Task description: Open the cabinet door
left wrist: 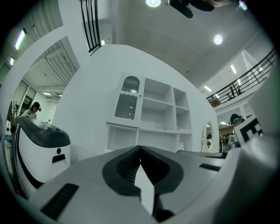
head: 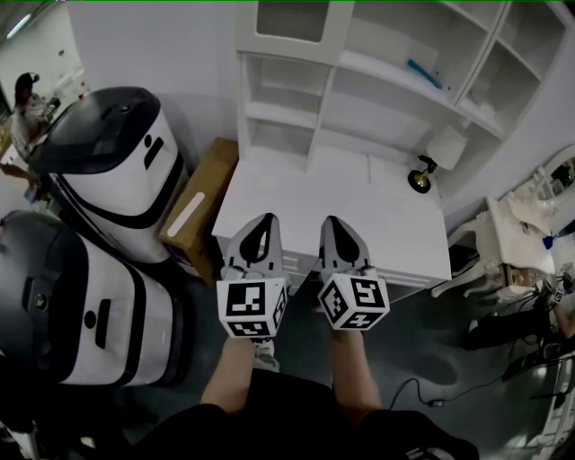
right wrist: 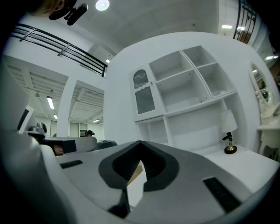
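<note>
At the far left of the head view two black-and-white machines [head: 117,166] are cut by the frame edge, and a box [head: 199,208] is wedged between them and the desk [head: 395,225]. My left tongs [head: 264,219] are closed on nothing, the tips meeting, held level over the desk's near edge. My right tongs [head: 332,221] are just beside them, likewise closed and empty. My arms and the marker cubes hide the desk's front.

The door [head: 292,20] is at the upper left of the cabinet [head: 377,81], shut and well apart from both tongs. The head view cuts off its top. The left gripper view shows the door [left wrist: 129,98] whole, with an arched slatted top over a pane, and so does the right gripper view [right wrist: 143,92]. Its handle I cannot pick out in any view; it may sit along the right edge.

A lamp [right wrist: 228,131] on the desk shows clearly in the right gripper view. Only the head view shows a blue thing [head: 424,74] on a shelf.
</note>
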`<action>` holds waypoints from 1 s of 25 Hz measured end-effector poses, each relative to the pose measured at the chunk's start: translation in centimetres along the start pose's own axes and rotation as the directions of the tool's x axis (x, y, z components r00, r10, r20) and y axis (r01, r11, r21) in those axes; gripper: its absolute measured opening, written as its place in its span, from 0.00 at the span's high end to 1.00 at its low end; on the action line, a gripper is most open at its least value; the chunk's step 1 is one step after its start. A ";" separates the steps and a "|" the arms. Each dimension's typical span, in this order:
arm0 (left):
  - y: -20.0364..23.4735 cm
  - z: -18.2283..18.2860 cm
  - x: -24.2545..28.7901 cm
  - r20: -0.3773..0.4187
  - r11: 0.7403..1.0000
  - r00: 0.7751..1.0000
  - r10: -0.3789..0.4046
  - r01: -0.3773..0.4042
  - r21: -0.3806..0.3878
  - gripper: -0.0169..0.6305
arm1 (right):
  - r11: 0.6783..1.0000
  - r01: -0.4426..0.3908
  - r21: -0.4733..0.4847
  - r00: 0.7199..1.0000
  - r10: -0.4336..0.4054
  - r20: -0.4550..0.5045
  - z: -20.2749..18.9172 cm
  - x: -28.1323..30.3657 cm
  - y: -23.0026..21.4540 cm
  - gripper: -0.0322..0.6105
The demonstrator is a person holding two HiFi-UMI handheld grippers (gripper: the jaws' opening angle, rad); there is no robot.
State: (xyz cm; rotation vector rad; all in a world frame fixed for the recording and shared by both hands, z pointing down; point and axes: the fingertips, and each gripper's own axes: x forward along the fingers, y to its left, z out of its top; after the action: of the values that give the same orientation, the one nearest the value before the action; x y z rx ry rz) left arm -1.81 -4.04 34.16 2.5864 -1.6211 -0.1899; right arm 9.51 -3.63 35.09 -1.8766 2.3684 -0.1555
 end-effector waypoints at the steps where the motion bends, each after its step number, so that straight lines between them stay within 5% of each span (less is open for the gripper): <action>1: 0.4 0.1 0.7 0.001 1.000 1.000 -0.006 0.006 0.002 0.95 | 1.000 0.001 0.001 1.000 -0.001 0.002 0.0 0.8 -0.1 0.92; 7: 2.6 0.2 4.5 -0.002 0.999 0.999 -0.040 0.040 -0.002 0.95 | 0.999 0.032 -0.002 0.999 -0.032 0.002 0.0 4.9 -0.7 0.92; 13: 4.7 -1.6 5.7 -0.035 0.999 0.999 -0.012 0.011 -0.045 0.95 | 0.993 0.051 -0.104 0.998 -0.054 -0.025 -0.5 5.9 -0.6 0.92; 25: 5.5 0.2 7.1 0.006 0.999 1.000 -0.014 0.014 -0.036 0.95 | 0.993 0.007 -0.120 1.000 -0.010 -0.018 -0.2 8.4 0.7 0.92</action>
State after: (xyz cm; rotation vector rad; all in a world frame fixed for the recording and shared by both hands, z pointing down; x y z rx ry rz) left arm -3.68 -12.82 34.31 2.5731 -1.5870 -0.2251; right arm 6.92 -11.67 34.98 -1.9455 2.4334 -0.0318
